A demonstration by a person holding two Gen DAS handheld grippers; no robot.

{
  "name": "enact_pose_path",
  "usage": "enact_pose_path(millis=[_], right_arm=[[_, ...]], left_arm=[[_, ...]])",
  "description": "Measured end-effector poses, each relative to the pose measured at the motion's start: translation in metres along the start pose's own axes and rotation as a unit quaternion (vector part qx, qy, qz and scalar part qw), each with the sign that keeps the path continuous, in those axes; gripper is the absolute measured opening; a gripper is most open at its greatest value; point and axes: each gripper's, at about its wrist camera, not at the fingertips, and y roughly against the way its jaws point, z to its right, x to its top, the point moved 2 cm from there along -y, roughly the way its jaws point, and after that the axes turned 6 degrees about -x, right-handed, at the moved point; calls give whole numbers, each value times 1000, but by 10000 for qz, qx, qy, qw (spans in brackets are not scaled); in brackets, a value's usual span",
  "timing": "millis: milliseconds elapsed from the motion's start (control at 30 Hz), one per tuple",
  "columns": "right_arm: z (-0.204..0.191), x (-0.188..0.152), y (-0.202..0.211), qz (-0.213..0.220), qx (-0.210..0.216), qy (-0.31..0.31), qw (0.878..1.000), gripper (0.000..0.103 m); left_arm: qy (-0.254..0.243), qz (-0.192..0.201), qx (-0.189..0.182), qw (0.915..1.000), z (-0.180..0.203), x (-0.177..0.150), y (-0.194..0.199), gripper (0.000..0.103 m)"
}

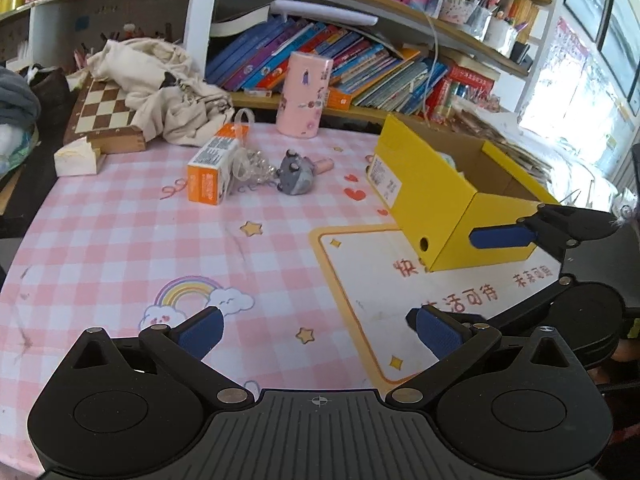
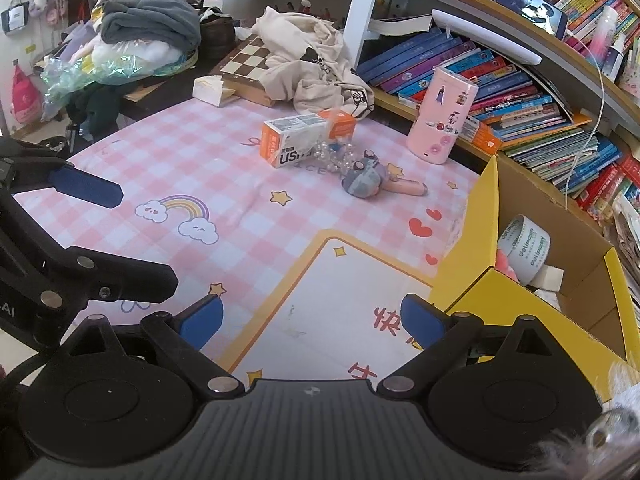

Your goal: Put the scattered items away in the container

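Note:
A yellow cardboard box [image 1: 436,196] stands open on the right of the pink checked table; it also shows in the right wrist view [image 2: 472,216] with a tape roll [image 2: 524,248] inside. An orange and white carton [image 1: 212,168], a clear bead string [image 1: 256,166] and a grey plush-headed pen [image 1: 298,174] lie together at the far middle of the table. A pink cylinder case [image 1: 304,94] stands behind them. My left gripper [image 1: 316,332] is open and empty above the near table. My right gripper [image 2: 312,320] is open and empty beside the box's near corner.
A chessboard [image 1: 104,112] with a beige cloth [image 1: 160,88] heaped on it lies at the far left. A white tissue block [image 1: 78,158] sits in front of it. Bookshelves [image 1: 360,60] line the back. The right gripper's fingers [image 1: 504,236] show against the box.

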Motion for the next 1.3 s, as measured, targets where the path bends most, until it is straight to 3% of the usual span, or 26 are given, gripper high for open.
enact_pose_path(millis=[200,667,967,1100,1167,1300], right_arm=[[-1,-1,-1,-58,-1,14,10000,97],[4,3,-11,-16,-76,23,10000,97],[21,27,-37,193,-220,-291,9991,97],[31,40,-53,259,-250,-498,9981,96],[34,47,-62,218,-216,-593,9978,90],[40,56,-83,97,-245,-793,9965,67]], left_arm=[[55,-169,105,9998,-4,0,-3,103],[-4,278,502,9984,-8,13,-4,103],[-279,496,871,9946,-16,35,-16,103],[-299,389,1056,9932,-26,50,-30,103],[-296,328,1104,9929,-31,57,-37,103],[-297,405,1200,9915,-42,70,-51,103]])
